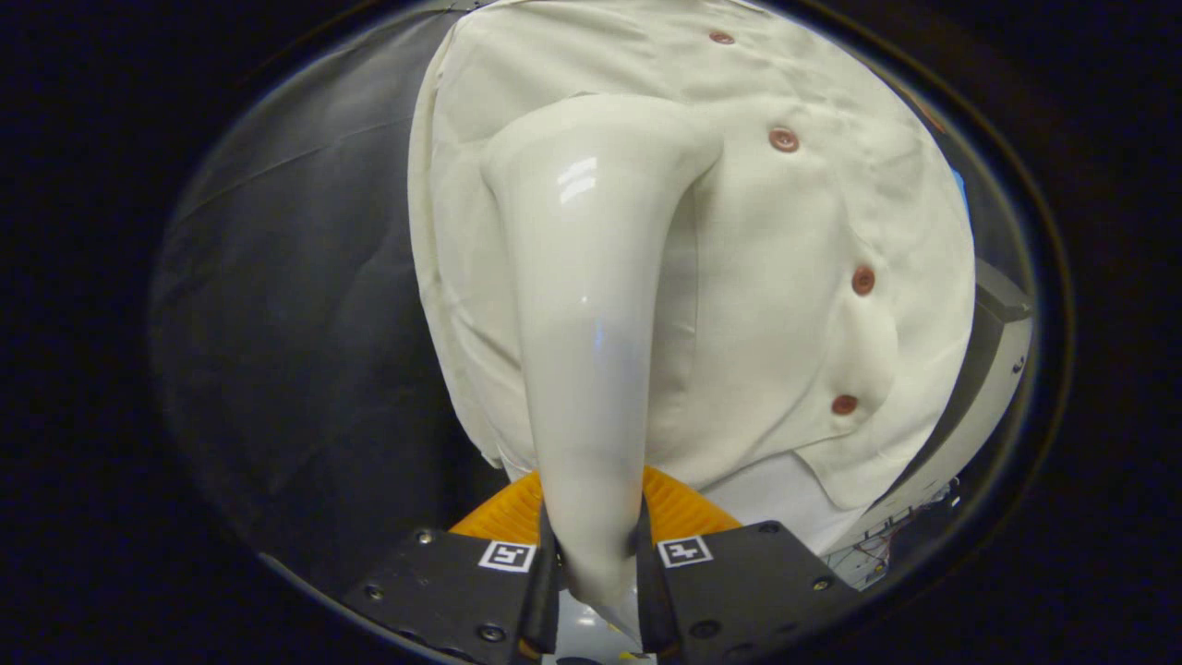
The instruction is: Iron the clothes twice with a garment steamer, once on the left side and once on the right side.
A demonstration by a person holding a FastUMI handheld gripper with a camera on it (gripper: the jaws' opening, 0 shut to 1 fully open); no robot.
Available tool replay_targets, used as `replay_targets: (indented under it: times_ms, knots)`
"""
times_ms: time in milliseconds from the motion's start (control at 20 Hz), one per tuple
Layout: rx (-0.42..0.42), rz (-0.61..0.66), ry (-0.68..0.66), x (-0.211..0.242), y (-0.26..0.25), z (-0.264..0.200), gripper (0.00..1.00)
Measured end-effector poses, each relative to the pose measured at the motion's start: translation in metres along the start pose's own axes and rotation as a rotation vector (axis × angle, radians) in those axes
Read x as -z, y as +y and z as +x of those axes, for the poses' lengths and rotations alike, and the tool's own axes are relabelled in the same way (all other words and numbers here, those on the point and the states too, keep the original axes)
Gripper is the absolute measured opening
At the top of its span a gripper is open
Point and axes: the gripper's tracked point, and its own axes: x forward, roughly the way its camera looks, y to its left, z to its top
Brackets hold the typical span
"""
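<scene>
Jaws clamped on steamer [591, 305] handle — glossy, stiff, likely slippery; head ahead against soft, light shirt [785, 305] — grip low on handle.

Fisheye view from on the tool [591, 554], facing forward, close up against the shirt [794, 277].

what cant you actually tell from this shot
- Gripper view: the steamer head's face is turned toward the shirt; contact and steam unreadable.
- Shirt collar and sleeves: cut off by the edge.
- Gripper fingers clamp the handle; the handle's base is cut off.
</scene>
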Motion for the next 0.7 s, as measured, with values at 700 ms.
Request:
replay_targets:
  times_ms: [700]
  knots:
    - [-0.026,0.072,0.062,-0.042,-0.008,-0.035,0.33]
